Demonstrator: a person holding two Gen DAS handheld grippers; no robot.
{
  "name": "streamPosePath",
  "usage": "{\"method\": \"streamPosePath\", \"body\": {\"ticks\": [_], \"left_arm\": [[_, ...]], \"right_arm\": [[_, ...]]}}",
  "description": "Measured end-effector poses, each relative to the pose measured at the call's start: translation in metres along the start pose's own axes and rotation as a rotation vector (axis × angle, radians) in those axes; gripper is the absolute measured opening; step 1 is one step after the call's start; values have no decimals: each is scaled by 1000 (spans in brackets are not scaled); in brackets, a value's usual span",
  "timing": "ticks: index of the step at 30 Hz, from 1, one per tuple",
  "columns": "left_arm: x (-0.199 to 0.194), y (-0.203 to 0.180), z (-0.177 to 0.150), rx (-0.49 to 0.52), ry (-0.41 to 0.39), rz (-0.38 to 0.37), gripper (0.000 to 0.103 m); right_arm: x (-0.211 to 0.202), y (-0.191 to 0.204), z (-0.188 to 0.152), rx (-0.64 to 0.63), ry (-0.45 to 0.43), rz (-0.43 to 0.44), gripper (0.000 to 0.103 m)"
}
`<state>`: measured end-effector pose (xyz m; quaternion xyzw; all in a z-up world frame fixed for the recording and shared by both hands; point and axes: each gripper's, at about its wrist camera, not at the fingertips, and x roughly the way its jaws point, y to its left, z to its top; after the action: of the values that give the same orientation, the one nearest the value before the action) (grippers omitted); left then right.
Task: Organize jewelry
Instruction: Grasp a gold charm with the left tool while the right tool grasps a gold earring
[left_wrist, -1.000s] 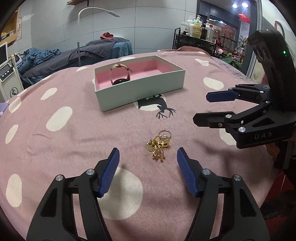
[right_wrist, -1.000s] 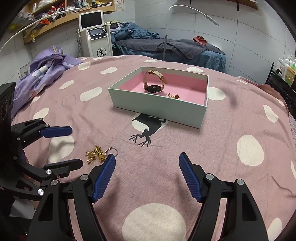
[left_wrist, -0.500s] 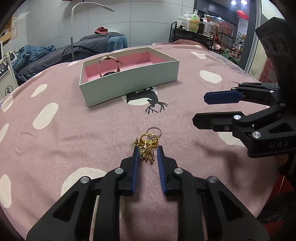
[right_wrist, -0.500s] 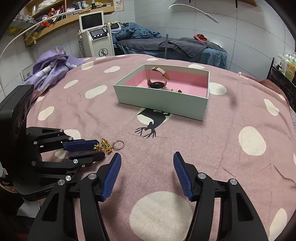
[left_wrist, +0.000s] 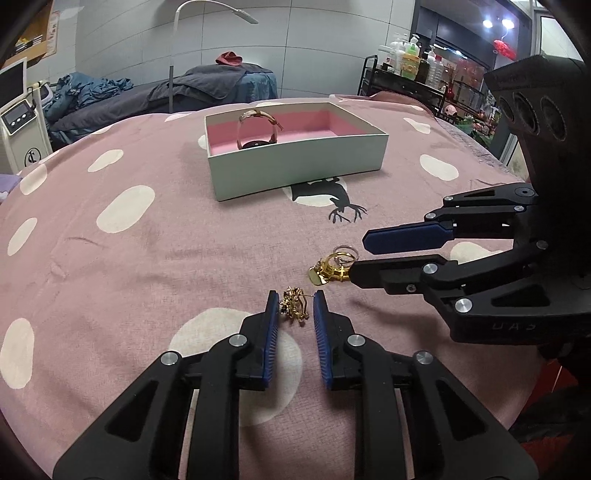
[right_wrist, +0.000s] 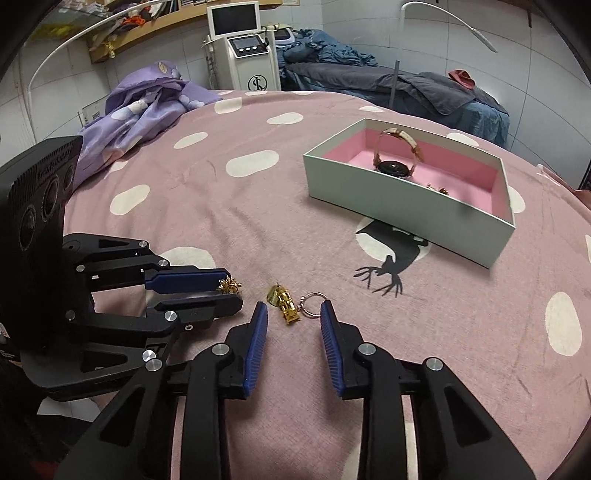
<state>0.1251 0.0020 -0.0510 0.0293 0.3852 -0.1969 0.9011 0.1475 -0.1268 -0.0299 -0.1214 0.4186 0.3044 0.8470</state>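
A small gold earring cluster (left_wrist: 293, 307) lies on the pink cloth, and my left gripper (left_wrist: 295, 306) is shut on it; in the right wrist view the left gripper (right_wrist: 231, 291) shows the cluster (right_wrist: 229, 286) at its tips. Beside it lies a gold charm on a key ring (right_wrist: 286, 304). My right gripper (right_wrist: 291, 317) straddles the charm with its jaws closing; the pads do not press on it. In the left wrist view, the right gripper (left_wrist: 358, 256) reaches in beside the charm (left_wrist: 328, 269). Farther back, a pale green box (left_wrist: 295, 170) with pink lining holds a watch (left_wrist: 258, 127).
The pink cloth with white spots (right_wrist: 332, 369) covers the whole table. Small earrings (right_wrist: 437, 189) lie in the box (right_wrist: 388, 199) near the watch (right_wrist: 397, 155). A purple bundle (right_wrist: 147, 99) sits at the far left edge, with a white machine (right_wrist: 247, 48) behind it.
My left gripper shut on the gold cluster and drew it apart from the key-ring charm. My right gripper swung in over the charm and its jaws narrowed.
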Motion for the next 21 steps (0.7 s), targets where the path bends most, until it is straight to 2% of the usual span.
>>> {"method": "streamPosePath", "body": {"ticks": [4, 10, 21], "left_arm": [[0, 5, -2, -11, 2, 3, 20], [0, 6, -3, -15, 1, -1, 20], [-5, 4, 3, -14, -15, -19, 19]], "right_arm": [[7, 2, 5, -9, 11, -6, 19], [14, 4, 5, -18, 29, -16, 5], [-11, -8, 0, 36, -13, 20, 4]]}}
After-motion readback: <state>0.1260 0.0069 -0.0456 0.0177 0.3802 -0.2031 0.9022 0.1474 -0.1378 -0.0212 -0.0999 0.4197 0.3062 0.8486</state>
